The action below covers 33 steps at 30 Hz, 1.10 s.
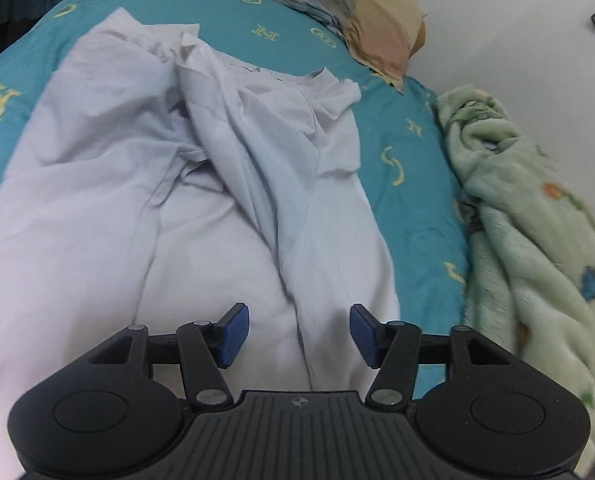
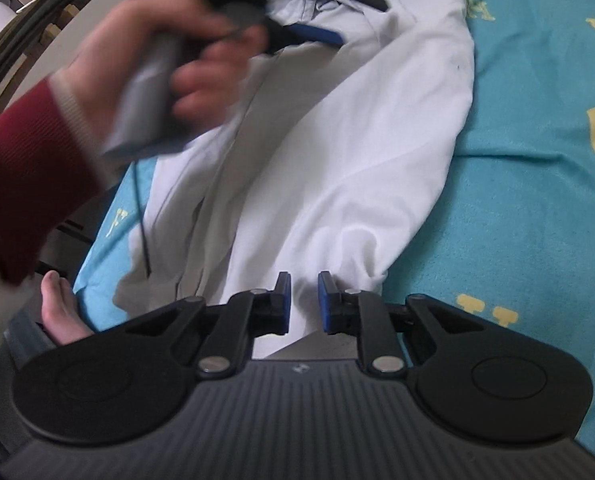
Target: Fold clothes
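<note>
Left wrist view: the left gripper (image 1: 299, 334) hovers over the lower part of the pale lilac-white cotton shirt (image 1: 201, 200), its blue pads spread wide with nothing between them, probably lining up on a central crease. The shirt lies rumpled on the teal patterned bedsheet (image 1: 225, 4), its collar at the far end.

Right wrist view: the right gripper (image 2: 304, 304) has its jaws narrowly parted over the shirt's hem (image 2: 349, 240); whether cloth is pinched, I cannot tell. The person's left hand (image 2: 157, 60) holds the other gripper's handle.

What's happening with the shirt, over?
Left gripper open above white shirt. Right gripper slightly open at its edge. Shirt rumpled, unfolded on teal bedspread. Green blanket alongside.
</note>
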### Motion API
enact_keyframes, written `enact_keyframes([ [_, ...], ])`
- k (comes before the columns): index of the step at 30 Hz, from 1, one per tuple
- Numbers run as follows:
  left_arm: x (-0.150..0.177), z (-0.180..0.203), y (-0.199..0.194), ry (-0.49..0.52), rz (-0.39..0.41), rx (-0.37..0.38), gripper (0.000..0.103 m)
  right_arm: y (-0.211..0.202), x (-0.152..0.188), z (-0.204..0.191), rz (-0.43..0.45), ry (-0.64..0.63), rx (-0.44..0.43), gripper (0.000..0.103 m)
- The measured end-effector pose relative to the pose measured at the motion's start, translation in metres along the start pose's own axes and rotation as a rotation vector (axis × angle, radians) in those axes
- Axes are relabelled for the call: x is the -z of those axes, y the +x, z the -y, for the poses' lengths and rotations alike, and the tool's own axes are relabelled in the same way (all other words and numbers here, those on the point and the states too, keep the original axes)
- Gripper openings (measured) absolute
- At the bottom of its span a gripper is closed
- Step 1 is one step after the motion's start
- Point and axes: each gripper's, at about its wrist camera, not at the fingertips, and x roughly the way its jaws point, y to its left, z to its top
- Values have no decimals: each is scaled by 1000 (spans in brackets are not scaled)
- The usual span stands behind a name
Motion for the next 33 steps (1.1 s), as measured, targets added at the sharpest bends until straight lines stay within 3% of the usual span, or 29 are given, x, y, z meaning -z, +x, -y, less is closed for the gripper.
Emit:
enact_keyframes([
  [1, -1, 2, 7, 2, 7, 18, 44, 1, 0, 0, -5, -1, -4, 17],
  [4, -5, 10, 17, 45, 13, 27, 2, 4, 1, -2, -19, -12, -13, 17],
  [8, -22, 17, 1, 110, 66, -1, 2, 7, 2, -4, -37, -26, -25, 17],
  [11, -53, 16, -18, 107, 105, -26, 2, 10, 3, -5, -52, -29, -42, 17],
  [15, -84, 11, -10, 132, 61, -137, 2, 14, -2, 3, -60, -5, -65, 16],
  [17, -85, 5, 6, 157, 17, -181, 2, 16, -4, 3, -68, -7, -70, 15],
  [21, -66, -9, 11, 146, 9, -166, 5, 16, -6, 8, -75, 10, -86, 13],
  [24, -53, -14, -2, 140, -8, -140, 17, 10, -7, 12, -66, 31, -103, 15],
  [31, 30, -7, -104, 253, -12, -63, 48, -26, -7, 20, 57, 84, -116, 19],
  [33, 62, -7, -134, 258, -6, -38, 49, -35, -7, 19, 82, 81, -101, 19],
])
